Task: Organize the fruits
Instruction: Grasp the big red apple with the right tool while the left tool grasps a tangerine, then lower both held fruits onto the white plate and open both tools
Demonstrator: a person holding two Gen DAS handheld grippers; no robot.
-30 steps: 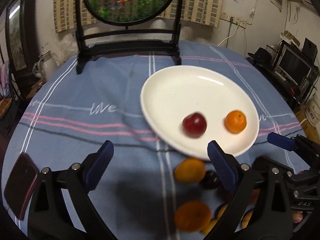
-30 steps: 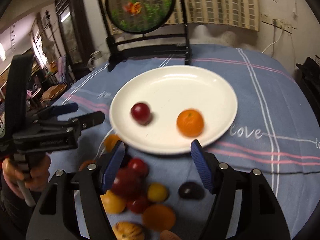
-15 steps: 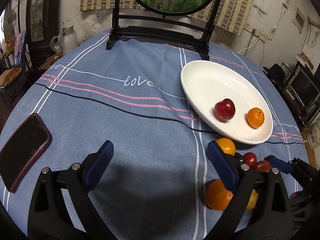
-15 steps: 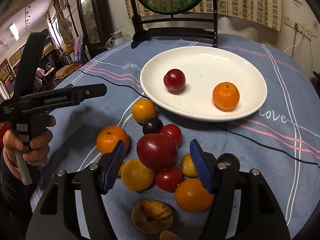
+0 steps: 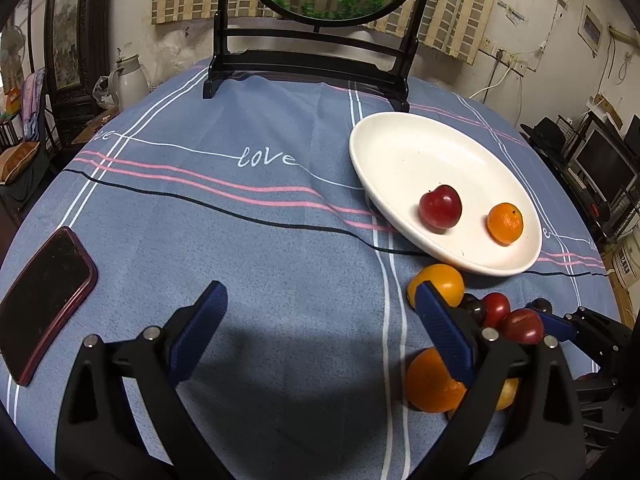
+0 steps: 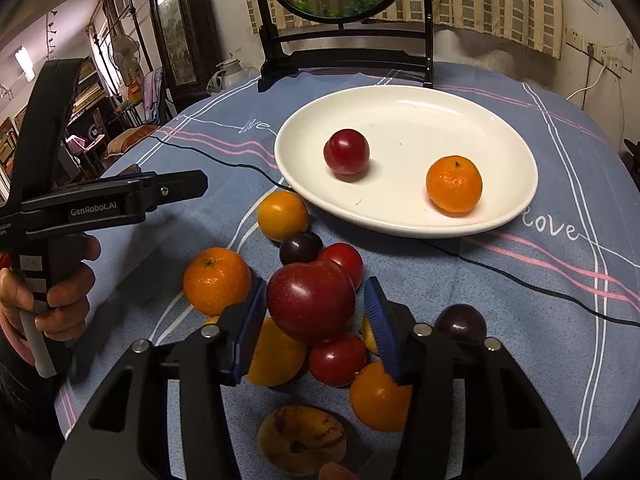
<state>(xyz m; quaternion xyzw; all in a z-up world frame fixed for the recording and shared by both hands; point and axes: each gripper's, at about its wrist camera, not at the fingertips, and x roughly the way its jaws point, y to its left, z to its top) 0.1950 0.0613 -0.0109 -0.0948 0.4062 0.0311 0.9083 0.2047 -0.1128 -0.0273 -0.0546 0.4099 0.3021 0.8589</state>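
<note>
a large red apple (image 6: 311, 300) is framed by the closing right gripper (image 6: 316, 320), contact seemingly unmade; the left gripper (image 5: 320, 332) is held apart, empty.

I see a white plate (image 6: 404, 222) at 12 o'clock holding one red plum (image 6: 346, 151) and one mandarin (image 6: 454, 184), apart. Loose fruit pile: large red apple (image 6: 310, 300) on top, at 6 o'clock.
</note>
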